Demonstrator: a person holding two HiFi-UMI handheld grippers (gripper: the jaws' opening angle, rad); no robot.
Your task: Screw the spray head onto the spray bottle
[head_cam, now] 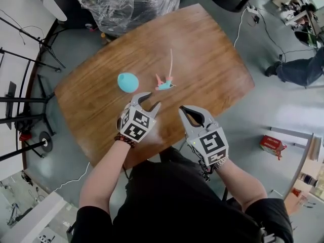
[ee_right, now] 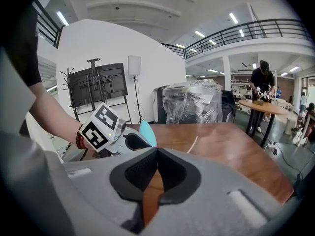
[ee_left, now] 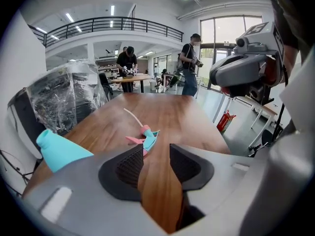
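Observation:
A teal spray bottle point(head_cam: 127, 82) lies on its side on the wooden table point(head_cam: 212, 59). To its right lies the teal and pink spray head point(head_cam: 164, 82), its thin white tube pointing away from me. My left gripper point(head_cam: 152, 100) hovers just in front of both, open, with nothing between its jaws. In the left gripper view the bottle point(ee_left: 59, 149) is at the left and the spray head point(ee_left: 146, 137) lies just past the gripper point(ee_left: 156, 154). My right gripper point(head_cam: 183, 109) is shut and empty, nearer the table's front edge. In the right gripper view its jaws point(ee_right: 157, 151) meet, and the bottle point(ee_right: 147, 132) shows behind the left gripper point(ee_right: 113, 134).
A plastic-wrapped bundle point(head_cam: 131, 4) stands behind the table's far edge. Tripod stands point(head_cam: 20, 59) are on the floor to the left, a red box point(head_cam: 273, 145) to the right. A person's leg point(head_cam: 298, 70) shows far right. People point(ee_left: 127, 63) work at a distant table.

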